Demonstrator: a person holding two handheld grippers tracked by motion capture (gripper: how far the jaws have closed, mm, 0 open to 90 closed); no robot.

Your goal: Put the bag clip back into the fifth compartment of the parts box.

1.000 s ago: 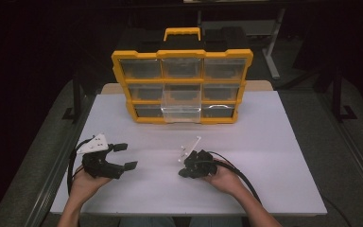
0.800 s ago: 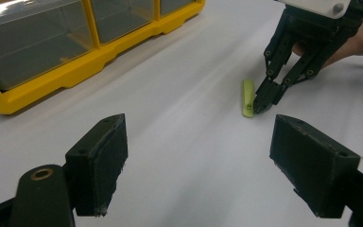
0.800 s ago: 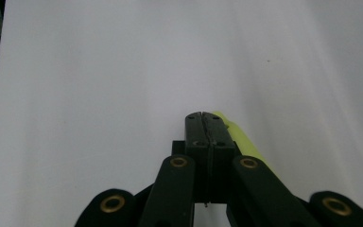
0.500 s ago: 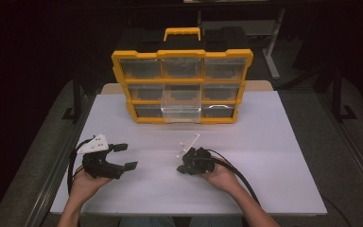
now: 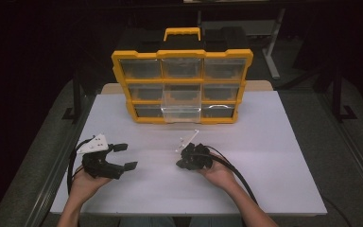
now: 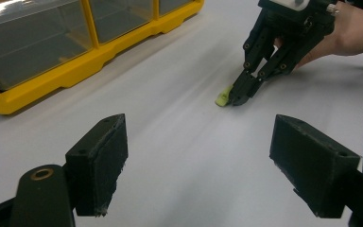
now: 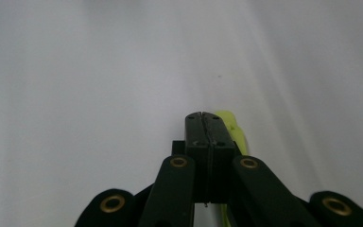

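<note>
A small yellow-green piece lies on the white table. My right gripper is near the middle of the table and points down at it. Its jaws are shut flat against each other, and the tips touch the table right beside the piece. In the right gripper view the piece shows just right of the closed tips. My left gripper rests at the front left with its jaws wide open and nothing between the pads.
A yellow organizer with clear drawers stands upright at the back centre. Its bottom middle drawer is pulled out a little. A small clear plastic part lies just behind the right gripper. Cables trail from both grippers toward the front edge.
The right hand has shifted very slightly to the left, jaws still shut. The left hand has kept still.
</note>
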